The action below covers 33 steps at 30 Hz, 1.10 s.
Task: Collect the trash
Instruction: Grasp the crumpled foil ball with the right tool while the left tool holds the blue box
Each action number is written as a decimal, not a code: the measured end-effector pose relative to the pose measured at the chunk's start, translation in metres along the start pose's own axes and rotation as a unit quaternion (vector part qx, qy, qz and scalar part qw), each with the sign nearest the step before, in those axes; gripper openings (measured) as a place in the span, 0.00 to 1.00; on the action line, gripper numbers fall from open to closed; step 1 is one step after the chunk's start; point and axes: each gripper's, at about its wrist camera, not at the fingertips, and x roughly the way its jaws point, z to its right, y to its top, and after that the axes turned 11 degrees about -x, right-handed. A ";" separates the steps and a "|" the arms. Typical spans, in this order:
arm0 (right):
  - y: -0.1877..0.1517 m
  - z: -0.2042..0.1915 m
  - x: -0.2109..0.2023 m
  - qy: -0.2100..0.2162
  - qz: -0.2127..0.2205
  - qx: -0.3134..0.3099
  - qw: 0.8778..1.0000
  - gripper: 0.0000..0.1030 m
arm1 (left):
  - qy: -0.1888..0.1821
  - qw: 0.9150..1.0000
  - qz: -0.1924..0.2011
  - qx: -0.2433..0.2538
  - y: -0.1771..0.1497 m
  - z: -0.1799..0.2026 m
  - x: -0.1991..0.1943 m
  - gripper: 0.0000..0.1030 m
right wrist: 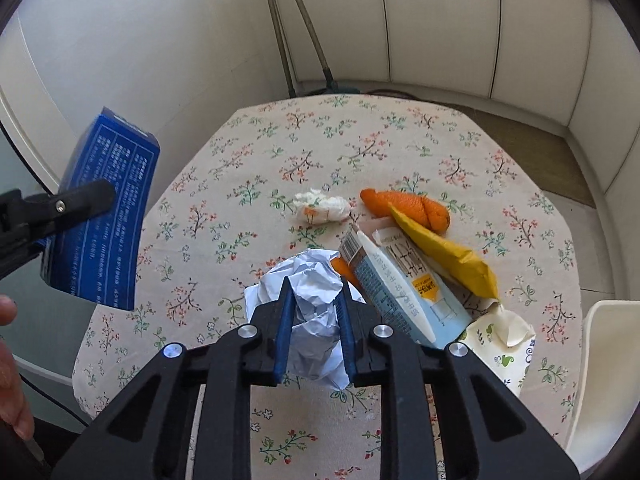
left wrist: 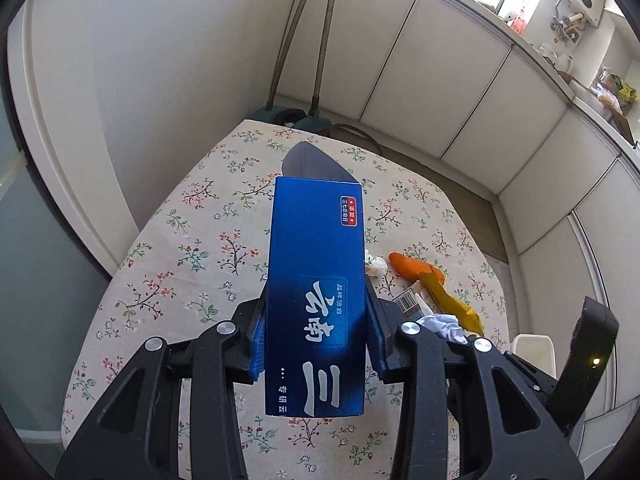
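The blue carton (left wrist: 316, 300) sits clamped between the two fingers of the left gripper (left wrist: 316, 344), pinched by its long sides near the lower half, its open top end pointing away over the table; seen from the right wrist camera the same blue carton (right wrist: 100, 216) is held up in the air, off to the left of the table edge and tilted, with the left gripper (right wrist: 68, 204) closed across it. The right gripper (right wrist: 314, 320) has its blue pads pressed in on a crumpled ball of white paper (right wrist: 316, 312), which bulges out ahead of and below the fingers, just above the flowered tablecloth (right wrist: 280, 152). Right beside that ball, to its right, lies a pale blue milk carton (right wrist: 400, 292) on its side, leaning over a small orange scrap (right wrist: 344, 270) and touching a yellow wrapper (right wrist: 448, 256) that reaches back to an orange peel (right wrist: 408, 206). A small wad of white tissue (right wrist: 320, 210) lies apart from the pile, farther in on the cloth and left of the peel. At the near right corner, a white pack with green print (right wrist: 500, 344) rests against the carton's base. Beyond the table's right edge stands a white chair (right wrist: 604, 380). Behind the table, two thin poles (right wrist: 296, 28) lean in the corner against white cabinet panels (right wrist: 440, 20).
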 end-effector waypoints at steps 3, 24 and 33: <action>0.005 0.002 -0.017 -0.014 0.030 -0.001 0.999 0.20 | -0.008 1.000 0.004 0.000 -0.001 0.003 -0.003 0.36; -0.011 0.064 -0.121 -0.162 0.158 0.030 0.974 0.20 | -0.110 0.986 0.072 0.101 -0.041 0.097 -0.024 0.36; -0.045 0.129 -0.162 -0.237 0.168 0.079 0.954 0.20 | -0.146 0.978 0.067 0.137 -0.070 0.149 -0.023 0.36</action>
